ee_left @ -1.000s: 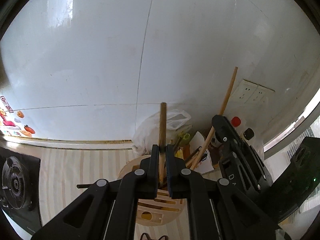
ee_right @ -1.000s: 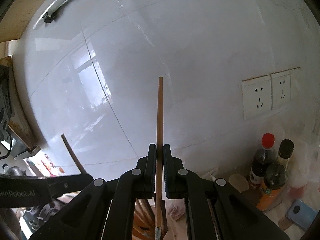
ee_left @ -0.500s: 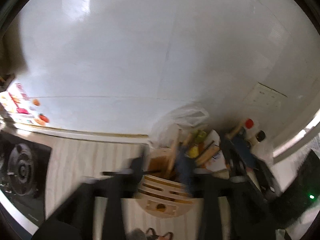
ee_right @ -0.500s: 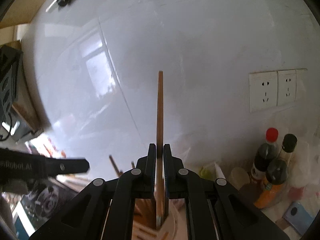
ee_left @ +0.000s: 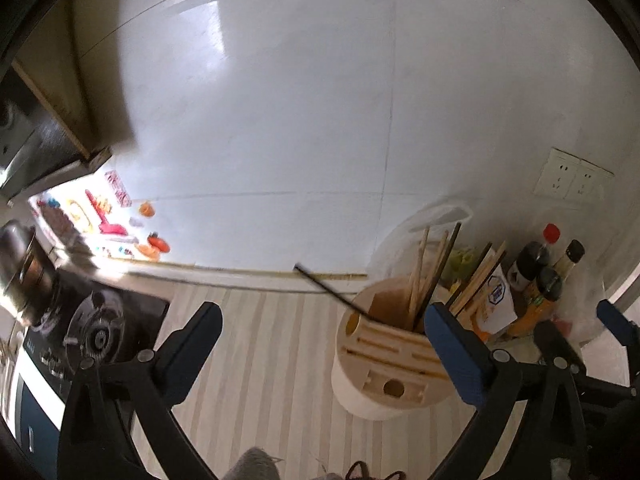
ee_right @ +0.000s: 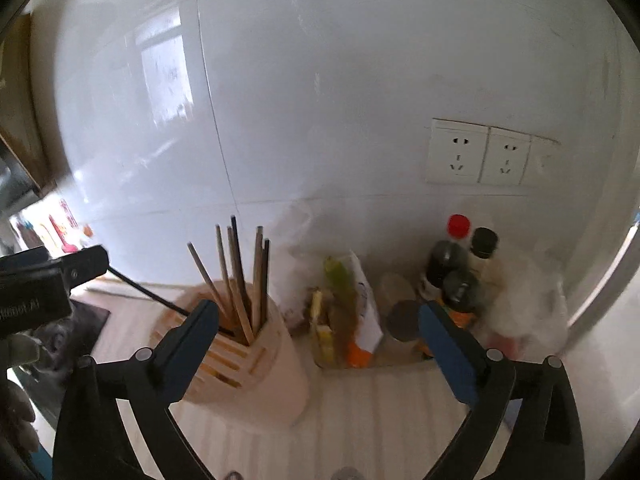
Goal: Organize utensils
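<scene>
On the striped counter (ee_left: 256, 344) by the white tiled wall, the chopsticks (ee_right: 240, 276) stand in the wooden holder (ee_right: 256, 372), at your 11 o'clock. They are light, stiff and slippery; take one near its top. The left gripper (ee_left: 320, 344) and the right gripper (ee_right: 318, 340) are both opening, with nothing between the jaws.

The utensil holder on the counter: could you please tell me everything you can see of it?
The utensil holder is a round, pale tub with a light wooden top, cut with long slots and a round hole. It stands upright on the striped counter near the white tiled wall. Several wooden chopsticks and a few dark ones stand in its rear opening, fanned out; one thin black stick leans far out to the left. Neither gripper touches it.
</scene>
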Motion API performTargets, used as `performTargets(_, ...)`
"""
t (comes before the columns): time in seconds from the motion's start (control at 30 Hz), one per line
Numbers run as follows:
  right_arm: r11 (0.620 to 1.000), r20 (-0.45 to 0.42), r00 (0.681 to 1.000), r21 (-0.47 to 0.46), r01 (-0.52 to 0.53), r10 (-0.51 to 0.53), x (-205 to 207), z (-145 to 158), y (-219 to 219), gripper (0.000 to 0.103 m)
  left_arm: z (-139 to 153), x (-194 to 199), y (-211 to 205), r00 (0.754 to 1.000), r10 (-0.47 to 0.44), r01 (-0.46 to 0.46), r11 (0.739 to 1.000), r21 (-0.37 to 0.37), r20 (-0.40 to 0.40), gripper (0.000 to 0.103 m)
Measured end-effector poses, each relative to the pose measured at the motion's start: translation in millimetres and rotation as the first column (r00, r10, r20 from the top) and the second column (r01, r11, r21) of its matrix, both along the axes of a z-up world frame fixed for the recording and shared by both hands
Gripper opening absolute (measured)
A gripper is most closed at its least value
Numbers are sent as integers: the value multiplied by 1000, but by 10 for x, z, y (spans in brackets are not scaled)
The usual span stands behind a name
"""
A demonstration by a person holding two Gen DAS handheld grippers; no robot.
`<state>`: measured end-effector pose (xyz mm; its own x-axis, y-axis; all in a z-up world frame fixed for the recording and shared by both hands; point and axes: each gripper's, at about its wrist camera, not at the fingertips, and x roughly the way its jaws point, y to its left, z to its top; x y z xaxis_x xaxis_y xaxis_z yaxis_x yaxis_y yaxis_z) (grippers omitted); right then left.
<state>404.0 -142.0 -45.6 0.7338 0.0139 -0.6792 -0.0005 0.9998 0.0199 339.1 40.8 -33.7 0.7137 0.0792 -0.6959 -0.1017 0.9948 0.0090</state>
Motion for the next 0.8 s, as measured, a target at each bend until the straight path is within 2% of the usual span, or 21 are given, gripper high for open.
performTargets(0.2,999,-12,1000,-32,-15,15,-107,108,30,102,-28,-211,17,999,41,-41,999,-7,8,103)
performTargets(0.4,999,-3,1000,-46,-16,16,-330,260,34,103,55,-542,31,998,43,-42,999,-10,35,103)
performTargets(0.6,999,24,1000,-37,6,-5,-768,531,36,103,265,-1039,42,996,4,-4,1000,-9,87,103)
performTargets(0.8,997,69,996,-44,58,-55,-1423,904,133,103,477,-1627,129,992,-26,27,1000,-3,126,103)
